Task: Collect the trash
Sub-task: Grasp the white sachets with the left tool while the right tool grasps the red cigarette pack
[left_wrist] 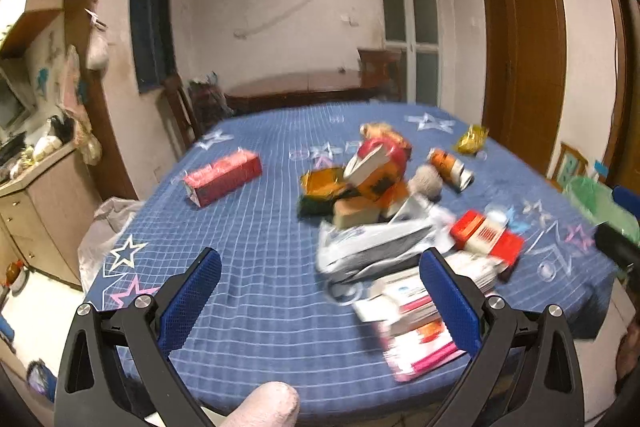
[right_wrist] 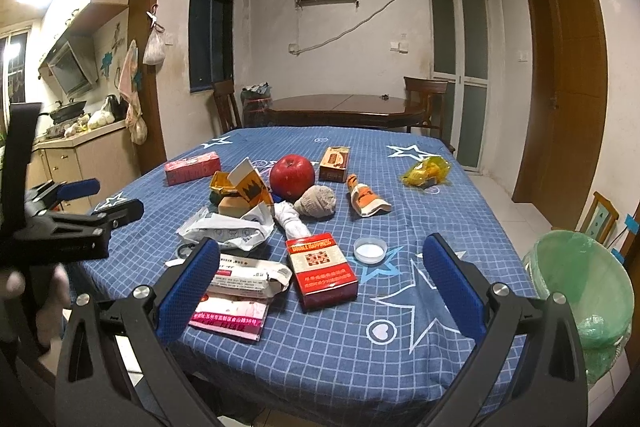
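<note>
Trash lies in a heap on the blue star tablecloth (right_wrist: 400,307). It includes a red cigarette box (right_wrist: 322,269), a crumpled white wrapper (right_wrist: 228,231), pink and white packets (right_wrist: 236,291), a squashed orange carton (right_wrist: 364,199) and a yellow wrapper (right_wrist: 428,171). My right gripper (right_wrist: 322,243) hangs open above the near edge, in front of the cigarette box. My left gripper (left_wrist: 320,259) is open over the cloth, with the white wrapper (left_wrist: 372,247) and the packets (left_wrist: 416,327) by its right finger. The left wrist view is blurred. Neither gripper holds anything.
A bin with a green liner (right_wrist: 580,283) stands off the table's right side. On the cloth are also a red apple (right_wrist: 292,175), a beige sock ball (right_wrist: 316,201), a white lid (right_wrist: 371,249), a long red box (right_wrist: 192,167) and a small brown box (right_wrist: 335,163). A wooden table (right_wrist: 344,107) stands behind.
</note>
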{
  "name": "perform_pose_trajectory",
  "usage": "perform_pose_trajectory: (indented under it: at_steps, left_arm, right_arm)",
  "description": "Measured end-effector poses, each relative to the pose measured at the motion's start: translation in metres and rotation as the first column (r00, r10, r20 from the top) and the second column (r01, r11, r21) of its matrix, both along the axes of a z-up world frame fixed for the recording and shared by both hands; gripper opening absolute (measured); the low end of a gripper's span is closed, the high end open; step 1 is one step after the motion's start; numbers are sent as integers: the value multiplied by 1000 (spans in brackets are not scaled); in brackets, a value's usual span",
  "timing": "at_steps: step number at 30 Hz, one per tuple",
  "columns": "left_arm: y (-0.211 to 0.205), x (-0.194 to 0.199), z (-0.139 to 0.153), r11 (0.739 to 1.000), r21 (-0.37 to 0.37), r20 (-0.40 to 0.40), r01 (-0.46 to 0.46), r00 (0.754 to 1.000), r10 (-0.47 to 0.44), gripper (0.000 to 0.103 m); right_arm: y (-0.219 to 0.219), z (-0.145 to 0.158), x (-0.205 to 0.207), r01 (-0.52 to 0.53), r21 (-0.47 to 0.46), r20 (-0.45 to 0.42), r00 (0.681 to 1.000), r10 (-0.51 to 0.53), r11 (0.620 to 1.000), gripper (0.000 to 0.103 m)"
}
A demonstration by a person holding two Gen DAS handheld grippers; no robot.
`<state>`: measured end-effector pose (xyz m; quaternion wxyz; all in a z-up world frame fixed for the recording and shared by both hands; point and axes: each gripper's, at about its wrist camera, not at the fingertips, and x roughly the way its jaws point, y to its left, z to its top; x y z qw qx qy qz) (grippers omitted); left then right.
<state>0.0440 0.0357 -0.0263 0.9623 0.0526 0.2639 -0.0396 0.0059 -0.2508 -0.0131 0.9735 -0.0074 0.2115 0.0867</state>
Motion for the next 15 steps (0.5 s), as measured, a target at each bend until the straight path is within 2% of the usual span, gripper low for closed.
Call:
perform_pose_trajectory:
  at_steps: [2, 5, 7, 8, 9, 10, 12, 15]
  left_arm:
    - [15, 18, -8, 996, -25, -92, 83, 992, -85, 99]
    - [27, 42, -21, 978, -61, -196, 198, 959, -206, 99]
    - [28, 58, -26, 959, -88, -254, 268, 925, -282, 88]
    - [26, 64, -26, 952, -95, -263, 290, 915, -305, 78]
    - [22, 73, -23, 935, -118, -270, 336, 895, -356, 74]
    - [19, 77, -21, 923, -121, -266, 366, 884, -385, 74]
    - [5, 90, -19, 888, -106, -281, 447, 843, -458, 74]
    - [-16, 111, -25, 851, -41, -325, 523, 799, -506, 74]
  right_arm:
    - [1, -5, 2, -14, 6, -17, 1000, 14, 1000, 98]
    - [4, -11, 6, -38, 7, -39, 998, 39, 999, 98]
    - [4, -14, 10, -49, 8, -52, 997, 49, 999, 98]
    - [5, -16, 12, -50, 9, -57, 997, 50, 999, 98]
    - [4, -17, 14, -51, 11, -61, 997, 52, 999, 98]
    - [3, -19, 17, -53, 16, -68, 996, 54, 998, 98]
    - [0, -23, 21, -64, 36, -90, 994, 67, 997, 98]
    - [-7, -28, 30, -92, 80, -138, 985, 102, 993, 98]
